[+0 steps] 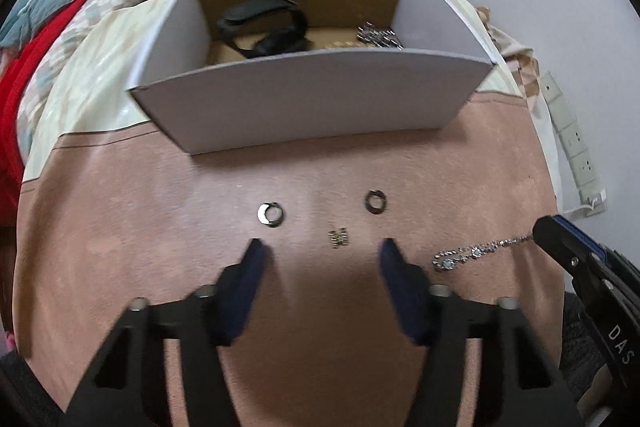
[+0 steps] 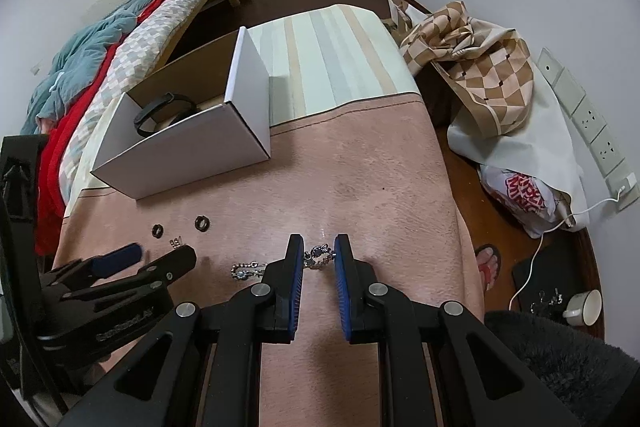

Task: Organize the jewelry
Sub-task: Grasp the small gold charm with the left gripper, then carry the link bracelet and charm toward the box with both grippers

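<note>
Right gripper (image 2: pixel 319 247), black frame with blue pads, points steeply down at the pink worktop (image 2: pixel 360 167). Its jaws are drawn close and pinch one end of a silver chain bracelet with pale blue stones (image 2: pixel 280 265); the rest of the chain trails off to the left across the worktop, seen in the left wrist view as a line running out from the right gripper's tip (image 1: pixel 472 253).

Left gripper (image 1: pixel 322 251), same build, is just left of the bracelet. Its jaws are spread with nothing between the pads, tips just above the worktop.

Just beyond its tips lies a tiny cluster of gold-coloured studs (image 1: pixel 338 238). A little farther, a silver hoop ring (image 1: pixel 272 215) to the left and a dark hoop ring (image 1: pixel 375 202) to the right, apart from each other, both flat on the worktop.

Farther still stands an open white cardboard box with brown inside (image 1: pixel 304 99). In it: a black wrist band (image 1: pixel 264 27) and some silver metal pieces (image 1: pixel 378 35) by the right wall.

Beyond, a bed with red, teal and checked bedding (image 2: pixel 100 67).
</note>
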